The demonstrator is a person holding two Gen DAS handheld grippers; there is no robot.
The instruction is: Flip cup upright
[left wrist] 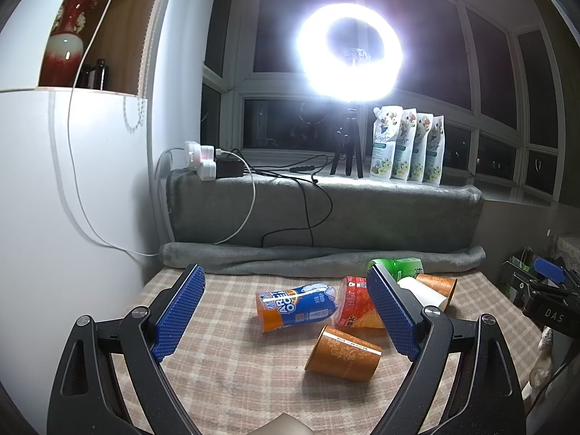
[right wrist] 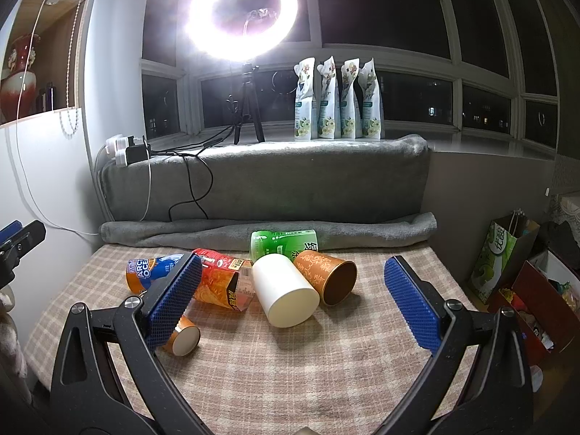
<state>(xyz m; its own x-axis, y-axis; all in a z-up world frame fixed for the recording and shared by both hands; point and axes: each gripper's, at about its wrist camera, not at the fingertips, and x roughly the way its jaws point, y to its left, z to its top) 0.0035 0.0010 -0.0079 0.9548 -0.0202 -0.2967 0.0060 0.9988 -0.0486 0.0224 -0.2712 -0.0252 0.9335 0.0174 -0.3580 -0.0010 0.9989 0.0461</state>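
Observation:
Several cups lie on their sides on the checked tablecloth (right wrist: 290,369). An orange patterned cup (left wrist: 342,353) lies nearest my left gripper (left wrist: 286,311), which is open and empty above the cloth. In the right wrist view the same cup (right wrist: 183,339) sits behind the left finger. A white cup (right wrist: 284,293) and a second orange patterned cup (right wrist: 326,275) lie ahead of my right gripper (right wrist: 293,293), which is open and empty. A blue-orange cup (left wrist: 297,306), a red cup (left wrist: 357,304) and a green cup (right wrist: 284,244) lie there too.
A grey blanket (right wrist: 268,232) is rolled along the table's far edge below a padded sill. A ring light on a tripod (right wrist: 241,11), refill pouches (right wrist: 337,101) and a power strip with cables (right wrist: 125,150) stand on the sill. Bags and boxes (right wrist: 514,275) are on the right.

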